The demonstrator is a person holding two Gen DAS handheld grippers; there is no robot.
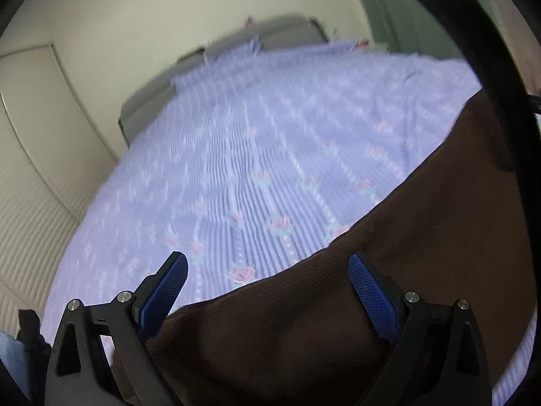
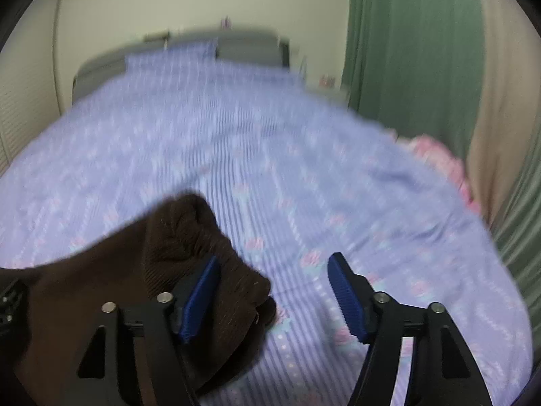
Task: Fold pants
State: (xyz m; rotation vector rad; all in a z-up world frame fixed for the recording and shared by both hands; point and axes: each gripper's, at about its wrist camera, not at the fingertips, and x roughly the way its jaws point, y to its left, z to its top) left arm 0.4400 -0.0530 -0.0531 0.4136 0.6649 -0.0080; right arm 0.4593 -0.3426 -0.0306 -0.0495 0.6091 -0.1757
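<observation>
Dark brown corduroy pants (image 1: 389,270) lie on a lilac flowered bedspread (image 1: 253,142). In the left wrist view they fill the lower right. My left gripper (image 1: 267,270) is open, its blue-padded fingers (image 1: 370,294) apart over the pants' edge. In the right wrist view a bunched end of the pants (image 2: 175,247) lies at the lower left. My right gripper (image 2: 272,270) is open, its left finger (image 2: 199,297) over the fabric, its right finger over the bedspread (image 2: 304,155). Both views are blurred.
A grey headboard (image 2: 243,44) and a pillow stand at the far end of the bed. A green curtain (image 2: 412,40) hangs on the right. A white louvred door (image 1: 30,182) is on the left. Pink fabric (image 2: 446,165) lies at the bed's right edge.
</observation>
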